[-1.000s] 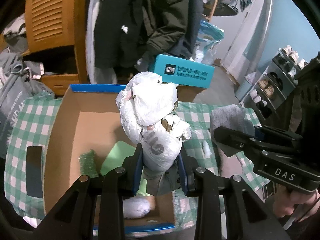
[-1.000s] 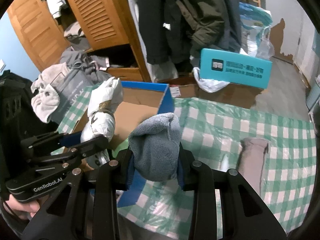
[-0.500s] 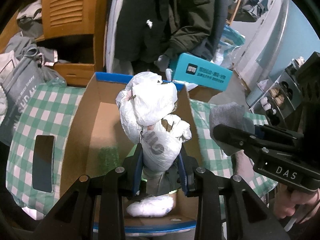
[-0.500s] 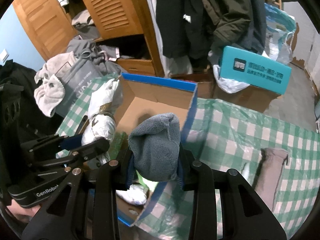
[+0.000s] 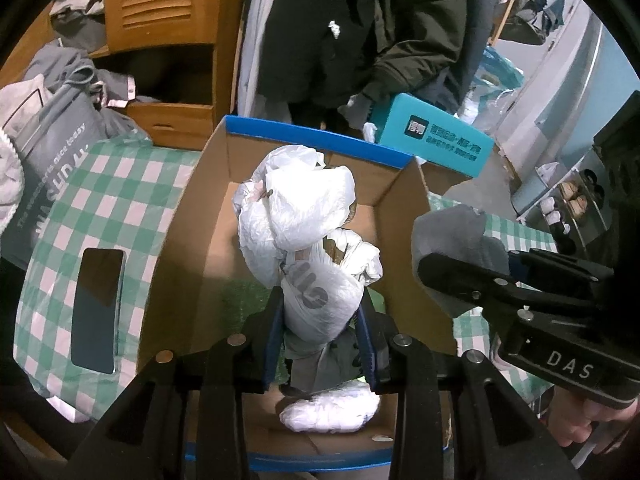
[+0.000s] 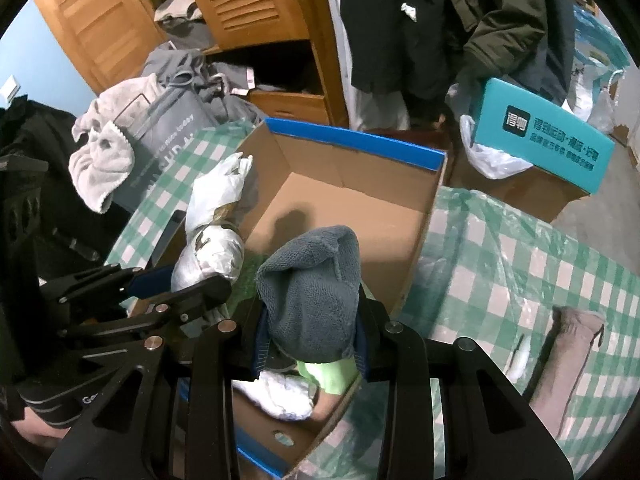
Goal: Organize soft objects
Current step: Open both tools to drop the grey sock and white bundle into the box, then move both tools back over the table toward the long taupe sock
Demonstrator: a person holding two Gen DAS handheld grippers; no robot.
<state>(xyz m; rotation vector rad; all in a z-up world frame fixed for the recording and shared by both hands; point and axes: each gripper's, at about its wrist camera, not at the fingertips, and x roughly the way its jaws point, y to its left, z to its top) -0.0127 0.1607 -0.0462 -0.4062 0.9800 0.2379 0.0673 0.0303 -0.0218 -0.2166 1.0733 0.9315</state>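
Observation:
My left gripper (image 5: pixel 318 320) is shut on a white plastic-bag bundle (image 5: pixel 296 216), held over the open cardboard box (image 5: pixel 176 248) with the blue rim. My right gripper (image 6: pixel 310 332) is shut on a folded grey towel (image 6: pixel 312 284), above the box's near right corner. In the right wrist view the white bundle (image 6: pixel 216 216) and the left gripper (image 6: pixel 192 292) hang over the box's left side. In the box lie a white bag (image 5: pixel 330 414), a light green cloth (image 6: pixel 330 374) and something dark green (image 5: pixel 244 300).
The box stands on a green-and-white checked cloth (image 6: pixel 520 260). A dark phone (image 5: pixel 98 308) lies left of the box. A beige folded cloth (image 6: pixel 568 344) lies at the right. A teal box (image 6: pixel 548 136), hanging coats, a wooden wardrobe (image 6: pixel 248 4) and a grey bag (image 5: pixel 52 160) stand behind.
Both grippers have shifted left and slightly down with their loads: the white bundle now hangs over the middle of the box, the grey towel over its right wall.

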